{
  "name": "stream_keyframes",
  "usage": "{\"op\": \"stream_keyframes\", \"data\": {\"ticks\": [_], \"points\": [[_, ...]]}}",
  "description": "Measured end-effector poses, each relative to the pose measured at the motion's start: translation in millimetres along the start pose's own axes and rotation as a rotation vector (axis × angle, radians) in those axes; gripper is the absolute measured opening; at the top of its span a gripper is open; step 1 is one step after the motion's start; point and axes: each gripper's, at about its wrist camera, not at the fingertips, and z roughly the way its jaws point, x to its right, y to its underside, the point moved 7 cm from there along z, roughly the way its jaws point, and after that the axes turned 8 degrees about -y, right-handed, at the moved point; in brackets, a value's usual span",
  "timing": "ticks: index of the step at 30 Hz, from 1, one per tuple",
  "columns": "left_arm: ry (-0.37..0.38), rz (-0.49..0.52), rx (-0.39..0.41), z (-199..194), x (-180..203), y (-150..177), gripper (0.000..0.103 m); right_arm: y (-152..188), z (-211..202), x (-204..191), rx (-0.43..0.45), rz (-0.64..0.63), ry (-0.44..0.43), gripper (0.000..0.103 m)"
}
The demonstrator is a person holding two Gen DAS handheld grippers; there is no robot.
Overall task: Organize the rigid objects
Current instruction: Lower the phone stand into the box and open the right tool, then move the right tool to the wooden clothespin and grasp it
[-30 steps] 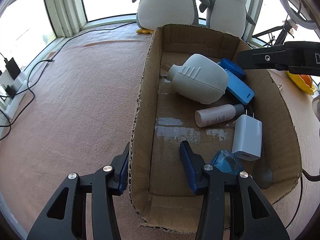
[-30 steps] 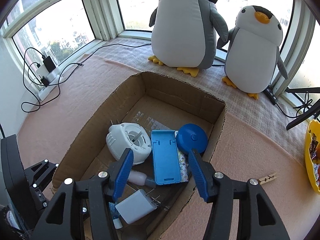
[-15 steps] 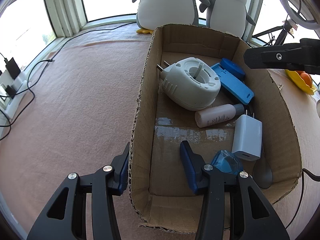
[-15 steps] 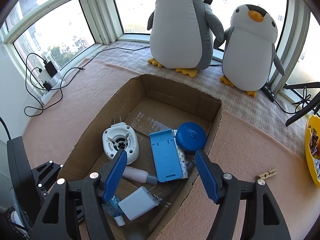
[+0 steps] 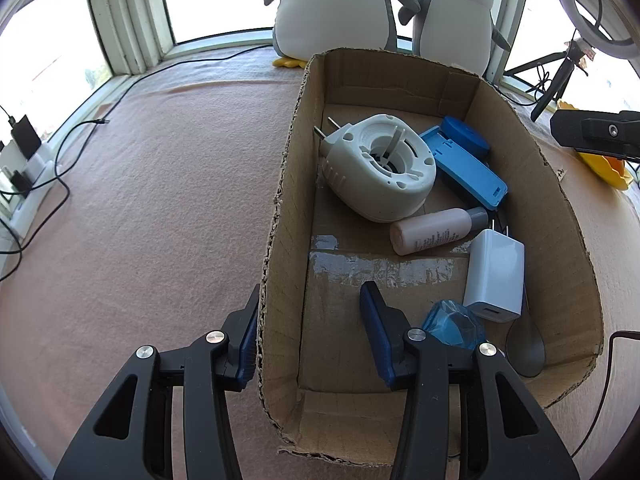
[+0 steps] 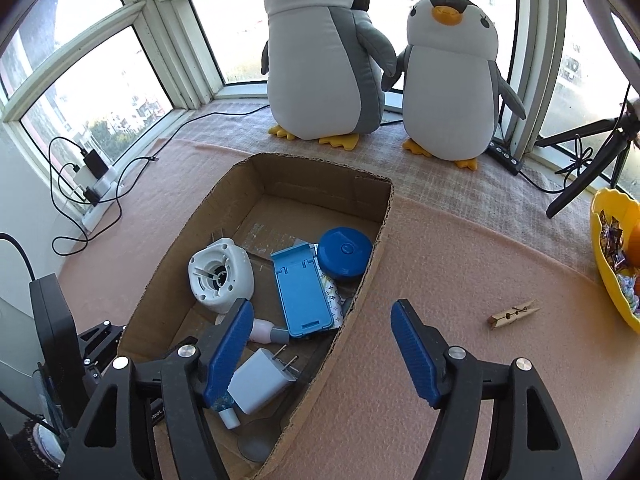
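Straddling the box's [image 5: 280,216] left wall, the left gripper [image 5: 310,330] has one finger outside the cardboard and one inside; its jaws stand nearly as narrow as they go, and whether the pads actually press the wall I cannot tell. The right gripper [image 6: 322,354] hangs over the box's right wall with jaws apart and nothing between the pads, one finger above the box interior and the other above the pink cover.

Inside the box lie a white plug-in device [image 5: 380,168] with its prongs toward the far left corner, a blue stand [image 5: 464,168] beside it, and a round blue case [image 5: 466,140] at the far right. A small pink bottle [image 5: 436,230] lies on its side touching the device. Nearer are a white charger [image 5: 496,276], a blue crinkled packet [image 5: 454,324] and a grey spoon [image 5: 526,346].

Outside, on the cover [image 6: 440,280], a clothespin [image 6: 514,314] lies near a yellow bowl [image 6: 600,248]. Two plush penguins [image 6: 320,52] stand at the window.
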Motion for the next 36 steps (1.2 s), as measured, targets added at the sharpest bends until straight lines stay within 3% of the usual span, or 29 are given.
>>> {"op": "stream_keyframes", "data": {"ticks": [17, 30, 36], "points": [[-0.001, 0.003, 0.000, -0.6, -0.4, 0.4, 0.046, 15.9, -31.9, 68.7, 0.050, 0.200, 0.082, 0.068], [0.001, 0.002, 0.002, -1.2, -0.4, 0.4, 0.046, 27.0, -27.6, 130.9, 0.031, 0.373, 0.175, 0.067], [0.003, -0.005, 0.002, -1.1, -0.9, 0.8, 0.046, 31.2, -21.7, 158.1, 0.021, 0.463, 0.172, 0.066]]}}
